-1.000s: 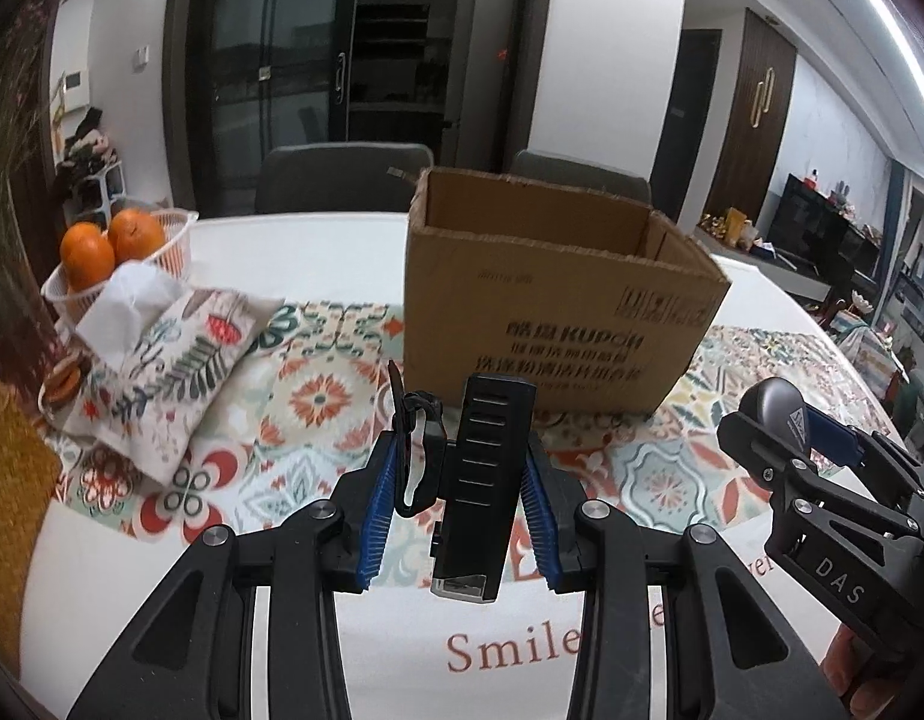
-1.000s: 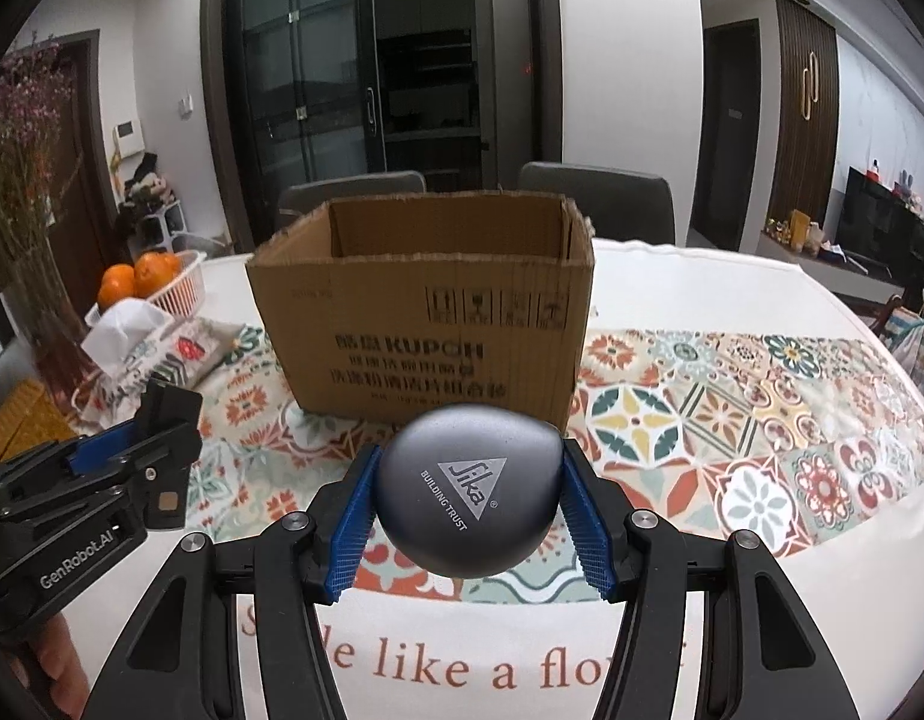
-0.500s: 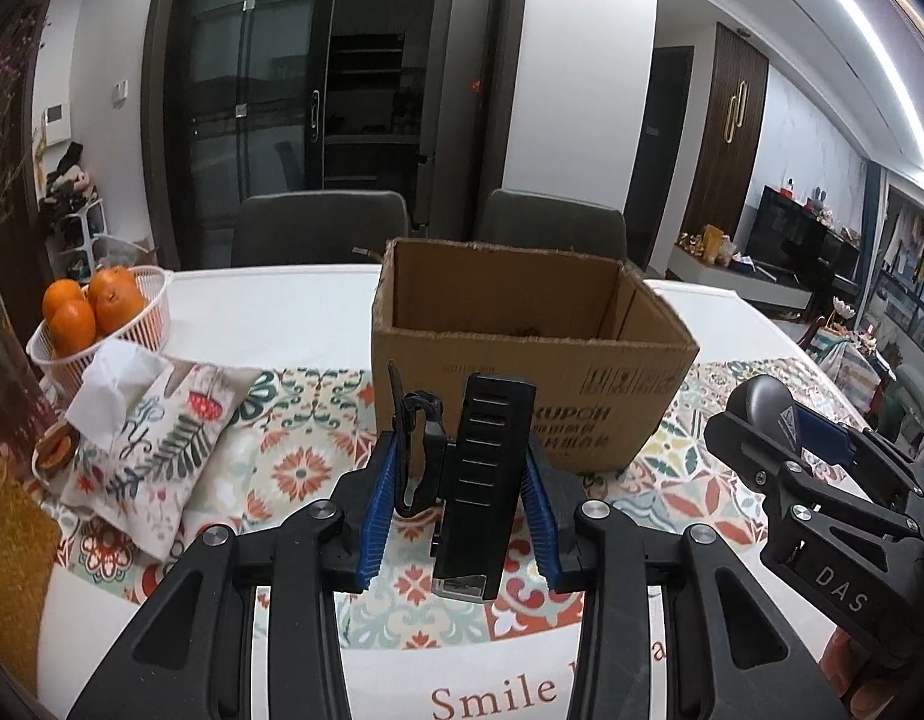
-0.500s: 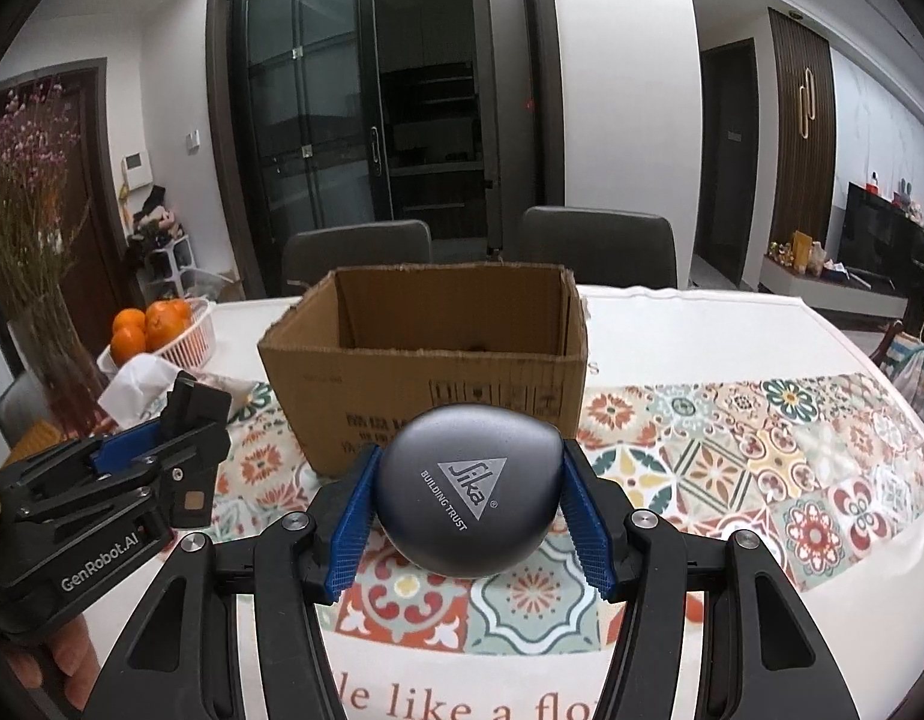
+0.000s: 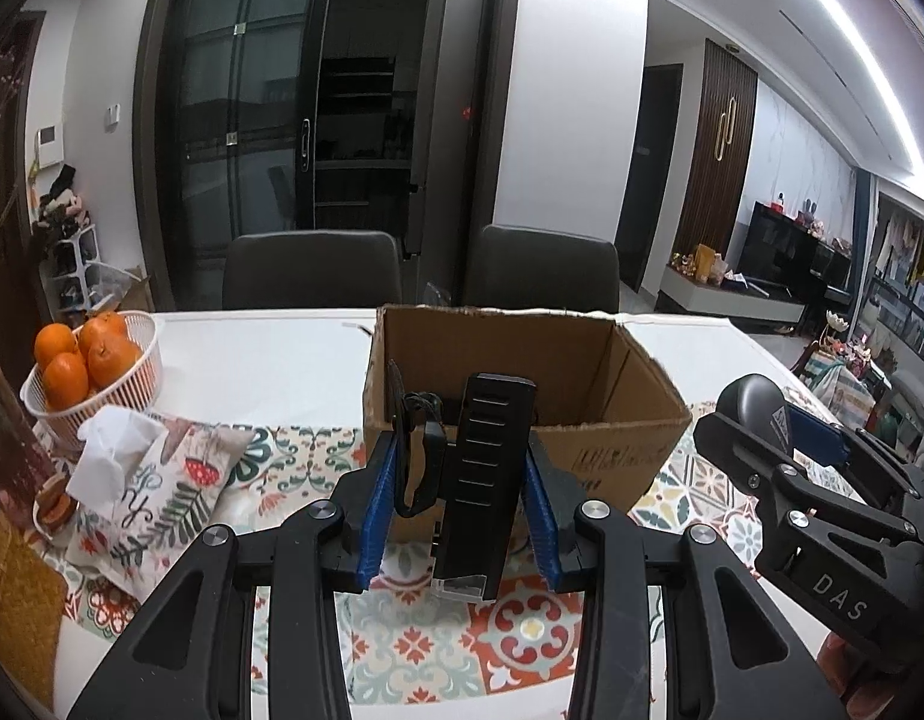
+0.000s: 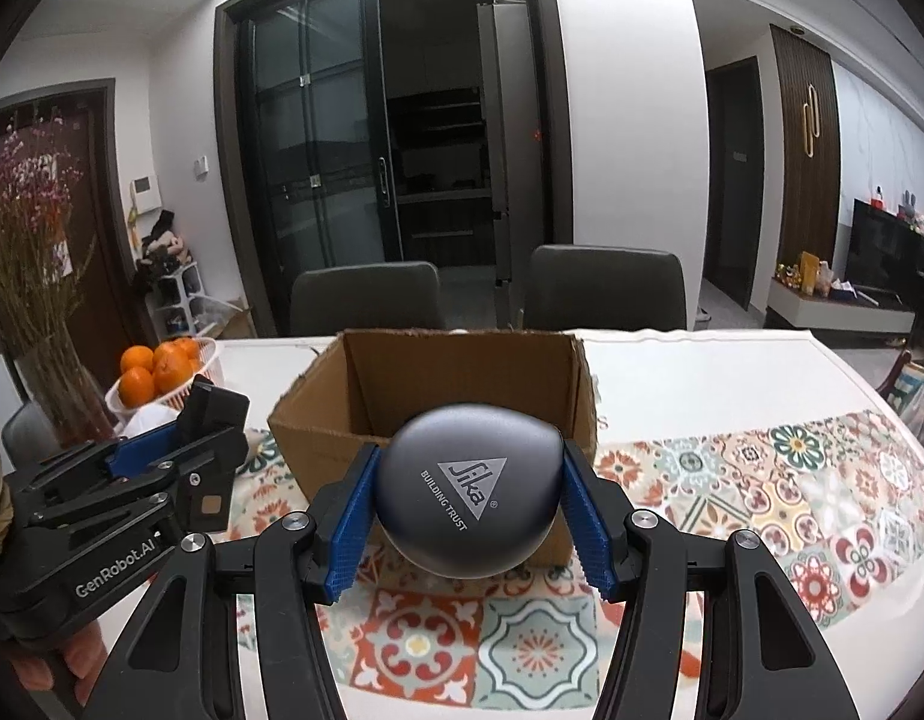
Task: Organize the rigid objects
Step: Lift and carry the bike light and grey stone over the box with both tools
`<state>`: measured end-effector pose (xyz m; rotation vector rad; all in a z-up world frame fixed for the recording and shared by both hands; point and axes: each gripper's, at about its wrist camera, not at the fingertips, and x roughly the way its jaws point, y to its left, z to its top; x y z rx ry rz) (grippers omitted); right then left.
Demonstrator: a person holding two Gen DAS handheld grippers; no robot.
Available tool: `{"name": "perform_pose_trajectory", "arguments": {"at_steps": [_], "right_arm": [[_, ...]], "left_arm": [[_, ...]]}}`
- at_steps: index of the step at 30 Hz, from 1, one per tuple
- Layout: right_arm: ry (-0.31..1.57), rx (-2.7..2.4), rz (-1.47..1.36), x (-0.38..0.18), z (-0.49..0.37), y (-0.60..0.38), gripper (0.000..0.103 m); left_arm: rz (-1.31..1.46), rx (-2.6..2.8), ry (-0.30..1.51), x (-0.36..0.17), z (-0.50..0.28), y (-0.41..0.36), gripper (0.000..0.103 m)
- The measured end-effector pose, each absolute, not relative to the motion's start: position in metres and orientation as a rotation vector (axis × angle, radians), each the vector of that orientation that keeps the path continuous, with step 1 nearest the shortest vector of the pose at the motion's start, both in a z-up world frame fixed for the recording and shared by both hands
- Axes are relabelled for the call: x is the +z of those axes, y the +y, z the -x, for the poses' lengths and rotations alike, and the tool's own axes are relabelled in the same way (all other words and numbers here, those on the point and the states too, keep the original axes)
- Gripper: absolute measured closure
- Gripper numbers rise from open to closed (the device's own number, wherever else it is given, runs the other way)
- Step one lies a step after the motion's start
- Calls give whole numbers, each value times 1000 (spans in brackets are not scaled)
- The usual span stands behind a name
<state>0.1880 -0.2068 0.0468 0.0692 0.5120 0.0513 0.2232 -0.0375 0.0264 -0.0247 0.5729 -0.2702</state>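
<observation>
I have the black ribbed clip (image 5: pixel 489 474) pinched in my left tongs (image 5: pixel 462 501) at lower centre, and the grey Sika pebble-shaped case (image 6: pixel 469 495) clamped in my right tongs (image 6: pixel 468 516). Both hang in front of the open cardboard box (image 6: pixel 462 384) mid-frame on the tabletop (image 6: pixel 702 372). Neither is in yet; dropping both remains, I judge

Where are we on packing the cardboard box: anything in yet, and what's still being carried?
Done: both pickups. In hand: the left gripper clamps a black ribbed device, the right gripper a grey rounded case, both short of the cardboard box. Left: drop both in; the box floor is mostly hidden.
</observation>
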Motion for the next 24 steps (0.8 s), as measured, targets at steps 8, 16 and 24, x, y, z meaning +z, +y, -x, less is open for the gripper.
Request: {"name": "perform_pose_trajectory", "arguments": {"at_steps": [8, 16, 24], "right_arm": [[489, 58, -76, 55, -197, -207, 44], [487, 64, -88, 58, -218, -211, 44], [503, 66, -78, 58, -247, -213, 45]], "left_arm": [[24, -281, 558, 36, -238, -43, 64], [24, -295, 571, 39, -265, -49, 64], [12, -298, 588, 39, -293, -56, 64]]}}
